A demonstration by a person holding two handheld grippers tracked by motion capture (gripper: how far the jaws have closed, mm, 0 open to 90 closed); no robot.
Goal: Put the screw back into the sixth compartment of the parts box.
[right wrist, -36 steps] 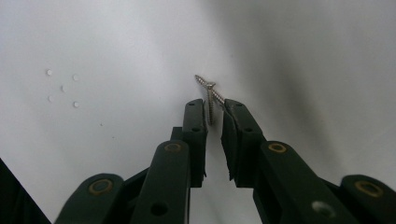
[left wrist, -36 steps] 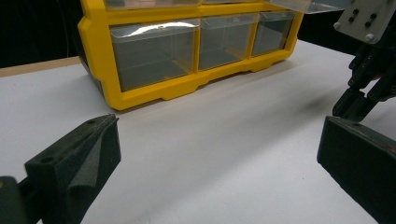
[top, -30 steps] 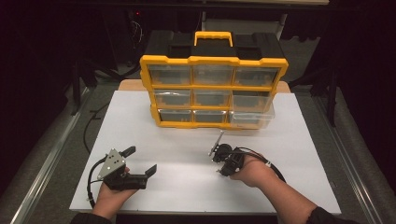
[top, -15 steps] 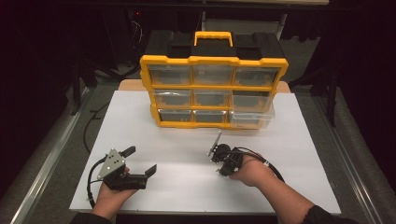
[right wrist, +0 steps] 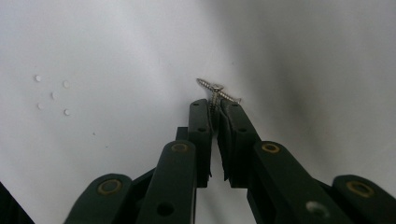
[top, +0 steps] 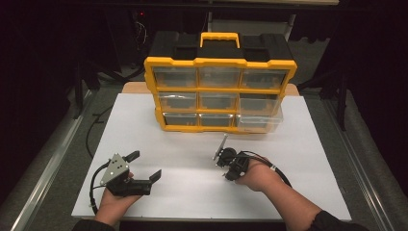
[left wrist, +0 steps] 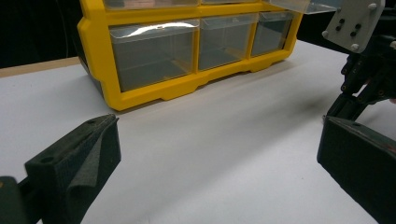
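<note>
Near the organizer (top: 219, 91), right tongs (right wrist: 215, 108) clamp a screw (right wrist: 215, 95), likely for a drawer; left tongs (top: 144, 166) gape, idle.

Overhead light on white desk (top: 192, 144), surroundings black. Glare on clear drawers (left wrist: 154, 30). Soft shadows on desk. Near tool (left wrist: 210, 158) jaws blurred.

The right gripper (right wrist: 214, 108) has barely shifted, nothing else.
</note>
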